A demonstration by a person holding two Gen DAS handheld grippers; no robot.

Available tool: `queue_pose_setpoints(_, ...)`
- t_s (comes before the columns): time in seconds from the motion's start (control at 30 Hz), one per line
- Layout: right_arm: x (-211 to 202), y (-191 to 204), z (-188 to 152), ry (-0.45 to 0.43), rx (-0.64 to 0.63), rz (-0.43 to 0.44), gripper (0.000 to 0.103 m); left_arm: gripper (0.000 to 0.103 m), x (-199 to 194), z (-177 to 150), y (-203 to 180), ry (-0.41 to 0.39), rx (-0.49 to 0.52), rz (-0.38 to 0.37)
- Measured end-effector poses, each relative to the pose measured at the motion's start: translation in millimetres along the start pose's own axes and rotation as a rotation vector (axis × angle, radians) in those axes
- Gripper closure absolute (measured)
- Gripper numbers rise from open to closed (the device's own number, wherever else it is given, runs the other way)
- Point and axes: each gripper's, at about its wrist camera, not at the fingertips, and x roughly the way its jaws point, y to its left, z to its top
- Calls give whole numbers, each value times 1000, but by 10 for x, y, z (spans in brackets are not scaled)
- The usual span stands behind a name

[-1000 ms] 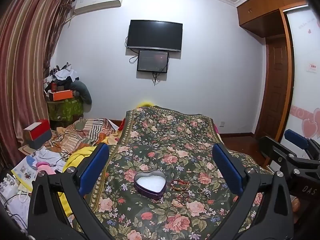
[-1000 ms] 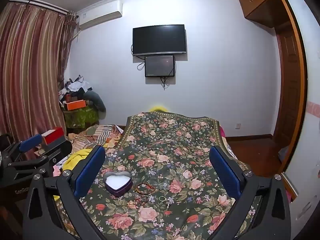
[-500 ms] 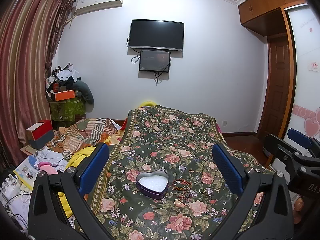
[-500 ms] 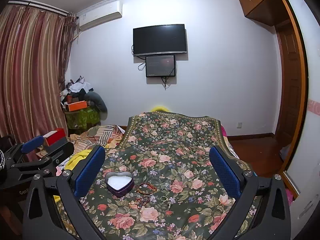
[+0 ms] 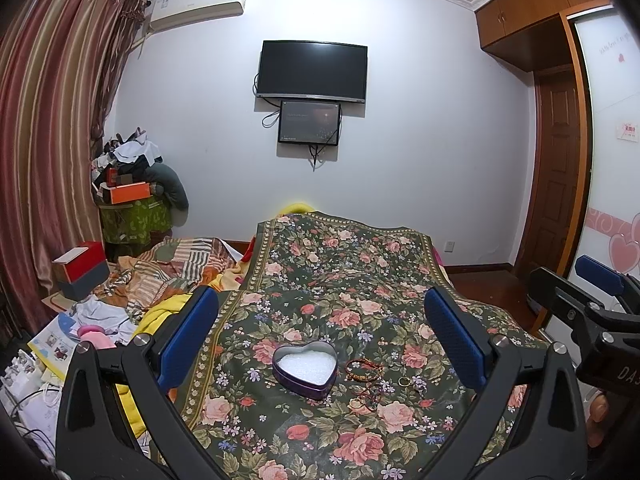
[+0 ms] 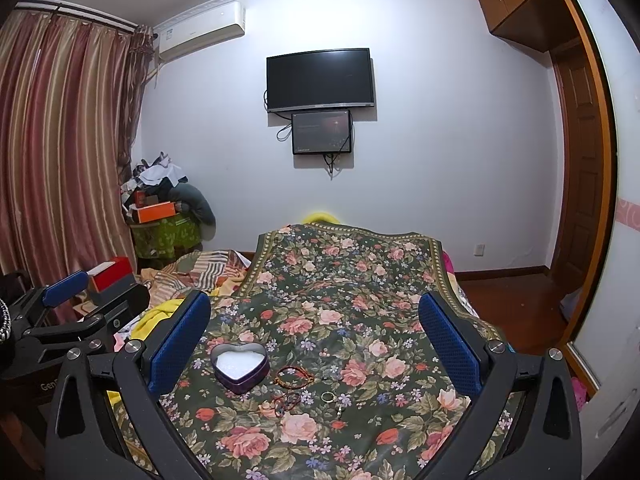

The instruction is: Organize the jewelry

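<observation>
**Both grippers wide open above floral cloth, jewelry still loose**

Left gripper [image 5: 320, 332] jaws spread wide, blue pads apart, nothing between them. Right gripper [image 6: 314, 336] same: fully spread, empty. Both are held above the floral cloth [image 6: 360, 280], not touching anything.

Heart-shaped tin [image 5: 305, 366] sits on the cloth, lid off, white padding inside. Just right of it lies a red beaded bracelet [image 5: 363, 369]; another red bracelet [image 6: 289, 400] lies nearer the camera. Gold ring [image 6: 328, 396] rests to the right of the bracelets, apart from the tin. All jewelry is outside the tin.

Black TV [image 6: 320, 79] on the back wall, striped curtain [image 6: 60, 152] at left.
</observation>
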Motion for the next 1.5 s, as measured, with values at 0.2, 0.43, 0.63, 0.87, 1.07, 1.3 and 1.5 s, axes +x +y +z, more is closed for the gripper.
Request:
queue_pose_setpoints(0.2,1,-1,0,0,2,0,0,0,-36,39,16,-4,0,0)
queue_pose_setpoints(0.43,-22,0,19,-2,2,-1,0,0,-61,76,0,-7,0,1)
queue_pose_setpoints(0.63,-25,-5,21,-3,3,-1,0,0,-66,83,1,-7,3,1)
queue_pose_setpoints(0.87,-20,-9,13,-3,2,0,0,0,-108,130,-11,-11,3,1)
queue_pose_setpoints(1.07,-23,-18,18,-4,3,-1,0,0,-110,157,-36,-14,5,0)
queue_pose_setpoints(1.3,0,-34,18,2,6,-3,0,0,-103,149,-50,-13,5,0)
queue_pose_setpoints(1.5,74,-48,-4,22,3,-10,0,0,-86,130,-68,-10,7,-1)
